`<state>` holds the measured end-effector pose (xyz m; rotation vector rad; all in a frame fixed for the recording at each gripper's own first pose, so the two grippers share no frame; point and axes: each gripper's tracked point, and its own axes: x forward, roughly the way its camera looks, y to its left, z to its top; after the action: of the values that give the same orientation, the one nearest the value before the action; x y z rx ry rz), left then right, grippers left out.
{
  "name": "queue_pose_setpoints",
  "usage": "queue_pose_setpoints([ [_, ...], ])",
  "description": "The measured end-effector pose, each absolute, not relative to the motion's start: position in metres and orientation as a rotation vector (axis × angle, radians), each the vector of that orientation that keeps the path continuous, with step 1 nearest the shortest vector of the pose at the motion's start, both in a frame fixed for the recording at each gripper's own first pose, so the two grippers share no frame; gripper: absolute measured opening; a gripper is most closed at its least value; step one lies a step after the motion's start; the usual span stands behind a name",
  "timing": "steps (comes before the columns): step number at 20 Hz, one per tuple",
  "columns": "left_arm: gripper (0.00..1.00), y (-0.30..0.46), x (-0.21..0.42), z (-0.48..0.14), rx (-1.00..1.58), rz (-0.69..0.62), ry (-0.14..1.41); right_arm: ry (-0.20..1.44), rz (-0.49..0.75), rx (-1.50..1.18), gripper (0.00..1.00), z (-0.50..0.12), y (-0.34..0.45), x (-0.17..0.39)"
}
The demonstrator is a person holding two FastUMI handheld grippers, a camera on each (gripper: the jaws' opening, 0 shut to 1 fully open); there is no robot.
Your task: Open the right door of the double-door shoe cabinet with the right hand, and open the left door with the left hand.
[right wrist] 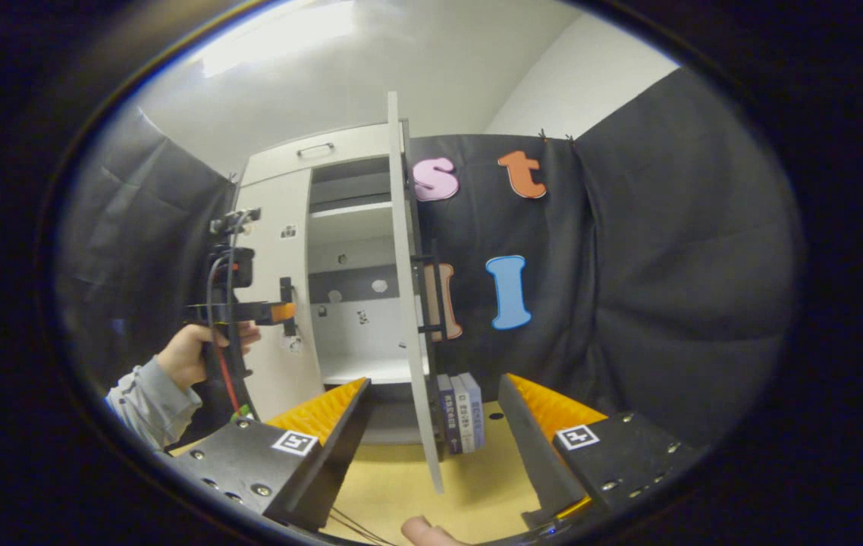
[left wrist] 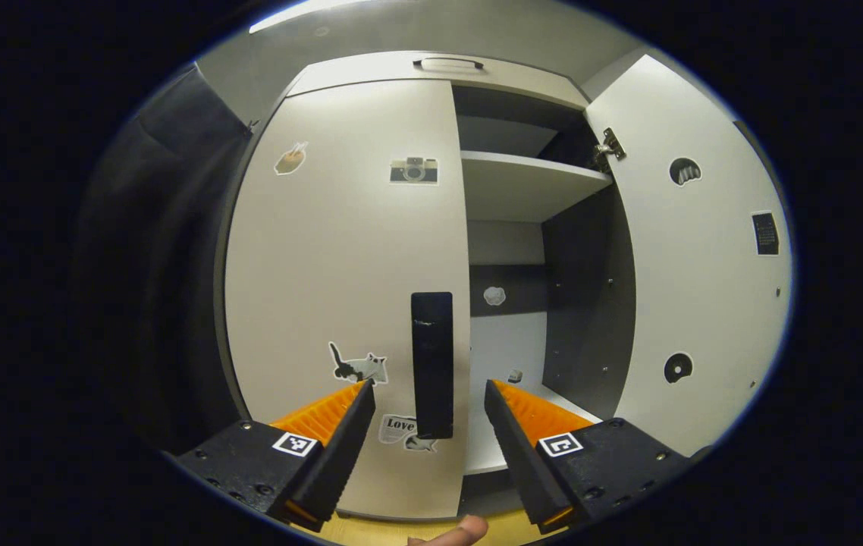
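In the left gripper view, the left gripper (left wrist: pixel 425 413) stands released, its fingers spread to either side of the dark vertical handle (left wrist: pixel 431 365) on the shut left door (left wrist: pixel 340 288) of the shoe cabinet (left wrist: pixel 431 72), just ahead and not pressed on it. Beyond and to that gripper's right, the right door (left wrist: pixel 704 265) hangs wide open, baring a shelf (left wrist: pixel 530 186). In the right gripper view, the right gripper (right wrist: pixel 431 425) is released too, with the right door's edge straight ahead between its fingers, some books (right wrist: pixel 460 413) just past it, and a hand (right wrist: pixel 192 353) far off to its left.
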<state>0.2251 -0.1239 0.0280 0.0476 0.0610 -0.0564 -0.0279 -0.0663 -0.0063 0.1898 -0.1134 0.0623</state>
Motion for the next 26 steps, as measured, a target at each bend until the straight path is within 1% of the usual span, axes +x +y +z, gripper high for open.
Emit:
queue_pose_setpoints([
  [1, 0.84, -0.126, 0.232, 0.032, 0.057, -0.06, 0.054, -0.123, 0.074, 0.198, 0.98, -0.01, -0.065, -0.034],
  [2, 0.82, -0.123, 0.238, 0.031, 0.064, -0.039, 0.057, -0.122, 0.075, 0.206, 0.98, -0.015, -0.065, -0.038],
  [4, 0.8, -0.12, 0.25, 0.028, 0.047, -0.009, 0.069, -0.118, 0.054, 0.226, 1.0, -0.023, -0.067, -0.044],
  [5, 0.82, -0.119, 0.257, 0.026, 0.031, -0.004, 0.079, -0.12, 0.052, 0.226, 1.0, -0.026, -0.065, -0.048],
  [6, 0.8, -0.119, 0.264, 0.023, 0.015, -0.007, 0.087, -0.12, 0.05, 0.226, 0.98, -0.028, -0.065, -0.051],
  [7, 0.74, -0.118, 0.269, 0.021, 0.008, -0.009, 0.093, -0.124, 0.047, 0.235, 1.0, -0.028, -0.064, -0.053],
  [8, 0.67, -0.111, 0.264, 0.019, 0.006, 0.014, 0.102, -0.129, 0.047, 0.239, 0.98, -0.026, -0.062, -0.056],
  [9, 0.55, -0.113, 0.269, 0.024, 0.01, 0.018, 0.061, -0.131, 0.055, 0.235, 0.98, -0.025, -0.058, -0.058],
  [10, 0.52, -0.114, 0.271, 0.025, 0.02, 0.017, 0.058, -0.137, 0.057, 0.231, 0.98, -0.025, -0.056, -0.061],
  [11, 0.48, -0.115, 0.269, 0.024, 0.021, 0.018, 0.053, -0.144, 0.057, 0.225, 0.94, -0.023, -0.055, -0.063],
  [12, 0.47, -0.118, 0.268, 0.027, 0.022, 0.017, 0.036, -0.149, 0.057, 0.217, 0.98, -0.023, -0.053, -0.066],
  [13, 0.33, -0.117, 0.273, 0.022, 0.017, 0.024, 0.046, -0.148, 0.058, 0.212, 0.98, -0.024, -0.05, -0.067],
  [14, 0.32, -0.117, 0.271, 0.023, 0.024, 0.023, 0.045, -0.145, 0.06, 0.211, 0.98, -0.025, -0.048, -0.07],
  [17, 0.26, -0.117, 0.268, 0.022, 0.024, 0.007, 0.077, -0.138, 0.072, 0.198, 0.98, -0.028, -0.042, -0.072],
  [18, 0.26, -0.117, 0.265, 0.021, 0.02, 0.0, 0.087, -0.135, 0.072, 0.197, 1.0, -0.029, -0.041, -0.073],
  [19, 0.24, -0.117, 0.263, 0.022, 0.017, -0.005, 0.092, -0.136, 0.07, 0.201, 0.98, -0.03, -0.041, -0.073],
  [26, 0.22, -0.116, 0.237, 0.024, 0.003, -0.076, 0.105, -0.133, 0.076, 0.207, 0.98, -0.029, -0.04, -0.075],
])
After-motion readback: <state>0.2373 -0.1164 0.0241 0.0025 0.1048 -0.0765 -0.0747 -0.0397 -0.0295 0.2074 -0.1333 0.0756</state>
